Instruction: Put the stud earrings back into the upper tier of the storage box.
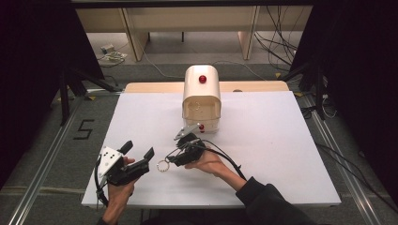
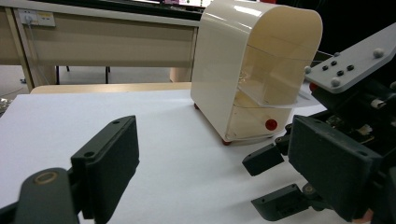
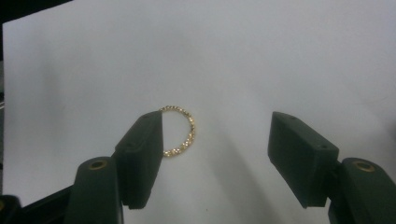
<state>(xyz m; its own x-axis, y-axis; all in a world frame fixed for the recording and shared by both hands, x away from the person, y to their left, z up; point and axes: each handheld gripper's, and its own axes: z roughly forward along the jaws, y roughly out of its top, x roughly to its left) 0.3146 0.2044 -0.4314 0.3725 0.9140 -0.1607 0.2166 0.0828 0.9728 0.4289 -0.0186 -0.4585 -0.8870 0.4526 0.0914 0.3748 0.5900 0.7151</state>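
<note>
I line up my right tongs (image 3: 212, 154) over the gold bracelet (image 3: 183, 131) on the white desk (image 1: 263, 154).

The bracelet lies flat in front of the cream cabinet (image 1: 201, 96), well apart from it, half hidden behind one spread jaw. I judge I should shift sideways until the loop sits midway between the jaws, sink to the desk, then close gently on the beads. My left tongs (image 1: 139, 151) sit spread and empty, beside the bracelet. A "5" (image 1: 83, 129) is marked on the floor left of the desk.

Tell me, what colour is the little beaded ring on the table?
Gold. The beaded ring shows best in the right gripper view.
</note>
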